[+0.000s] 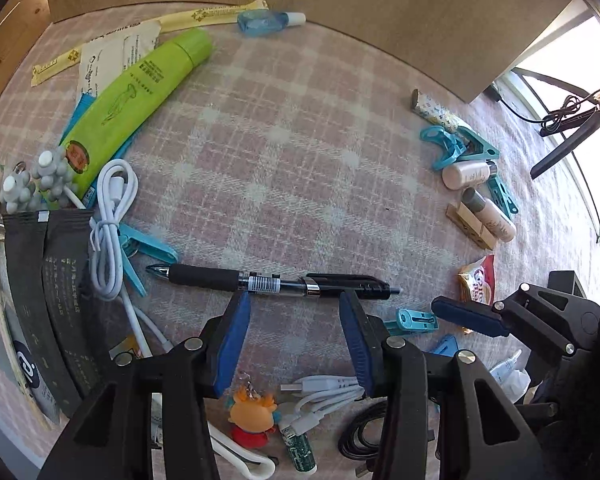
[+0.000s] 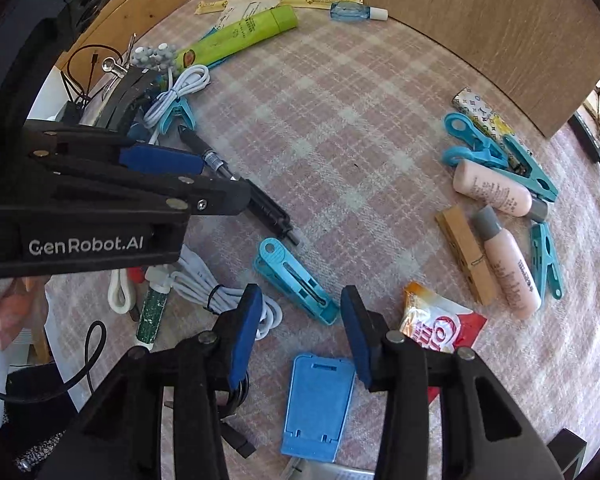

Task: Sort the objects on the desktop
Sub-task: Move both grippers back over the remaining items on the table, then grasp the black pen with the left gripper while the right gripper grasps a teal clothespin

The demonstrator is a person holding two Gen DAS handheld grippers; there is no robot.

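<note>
Left wrist view: left gripper (image 1: 294,312) open, straddled black gel pen (image 1: 272,280) at lower centre, pen's long axis crosswise to jaws.

Right wrist view: right gripper (image 2: 298,312) open, blue clothes peg (image 2: 296,282) just ahead, lying diagonal, untouched.

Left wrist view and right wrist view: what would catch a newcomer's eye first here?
First, the black pen lying crosswise on the pink plaid cloth, right at the fingertips of the left gripper, whose jaws stand apart. Next, the bright green tube in the clutter at the far left. In the right wrist view, the right gripper hangs open over a blue clothespin, with a blue phone stand below it.
</note>
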